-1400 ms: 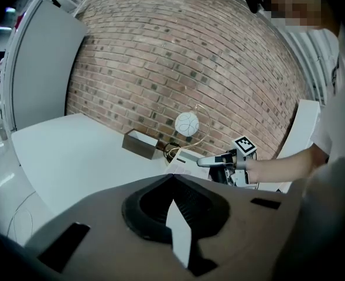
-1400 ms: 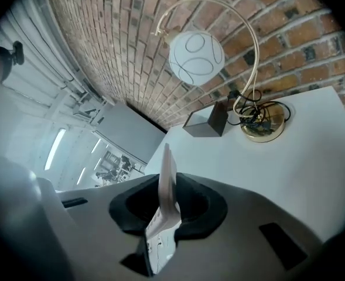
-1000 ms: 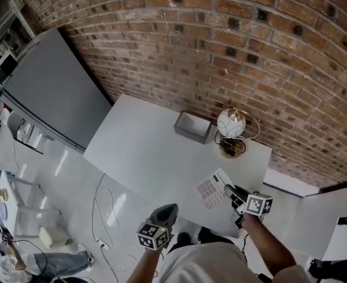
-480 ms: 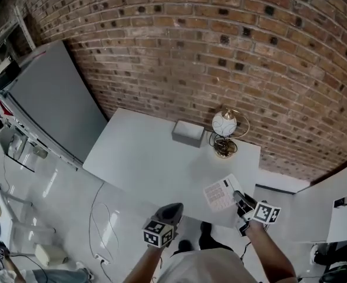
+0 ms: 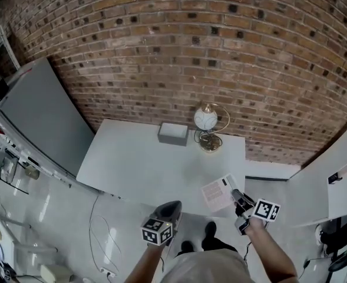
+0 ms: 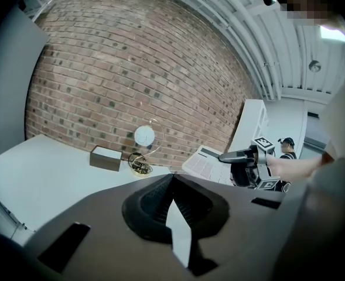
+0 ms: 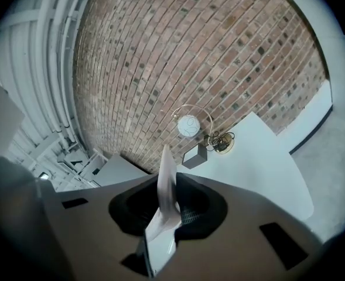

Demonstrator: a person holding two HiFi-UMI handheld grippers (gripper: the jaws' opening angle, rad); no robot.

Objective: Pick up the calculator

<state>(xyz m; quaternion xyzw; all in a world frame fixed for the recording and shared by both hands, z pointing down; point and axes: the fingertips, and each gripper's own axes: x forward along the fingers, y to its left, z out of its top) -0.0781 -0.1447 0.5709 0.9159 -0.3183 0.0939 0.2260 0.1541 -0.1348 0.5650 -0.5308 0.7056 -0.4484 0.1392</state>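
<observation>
The right claw [image 5: 237, 197] is closed on one edge of the calculator [image 5: 215, 194]. The calculator seems lifted clear of the white tabletop [image 5: 144, 161] and is tilted over its near right corner. The left claw [image 5: 169, 207] has its jaws together and carries nothing; it hangs in front of the tabletop's near edge. I judge that the picking up is nearly done. The next move asks only for a firm, steady hold, since the thin body could slip.

calculator [image 5: 216, 193]: lifted off table [image 5: 144, 164], airborne (tilted) | right tool [image 5: 238, 198]: risen with it
</observation>
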